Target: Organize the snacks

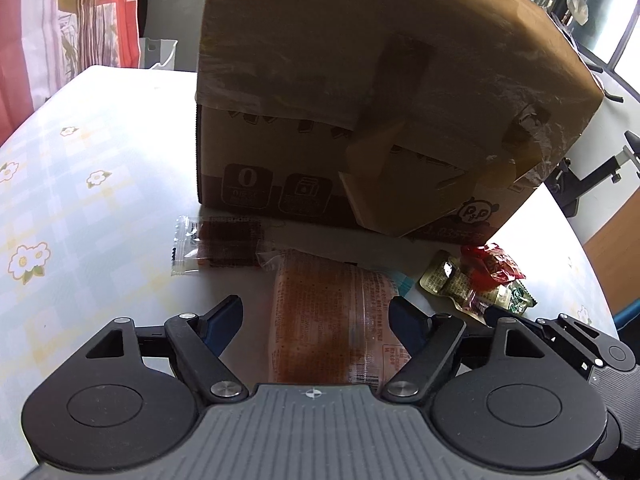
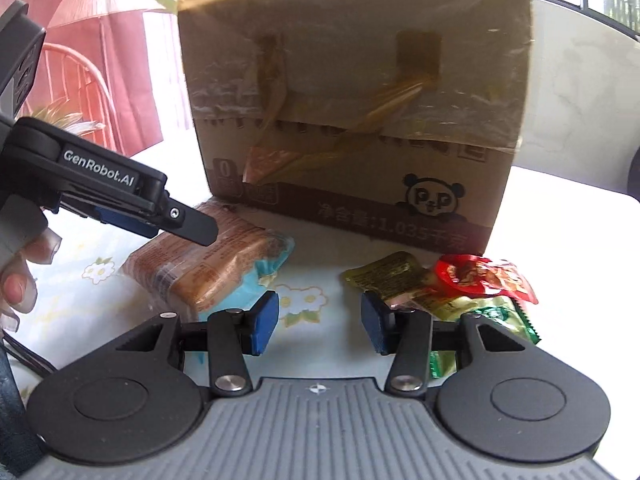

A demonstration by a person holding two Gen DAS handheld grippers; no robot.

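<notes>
Floral worktop (image 1: 80,168) is carrying a taped cardboard box (image 1: 360,80), contents hidden; left fingers (image 1: 316,320) are straddling the bread packet (image 1: 332,320) wide open, right fingers (image 2: 320,322) gaping empty beside wrapped snacks (image 2: 460,284).

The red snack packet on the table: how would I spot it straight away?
Find the big cardboard box on the flowered tablecloth. At its front corner below the panda logo lies a small heap of packets. The red snack packet is the bright, crinkly one nearest the box; its neighbours are olive and green.
</notes>
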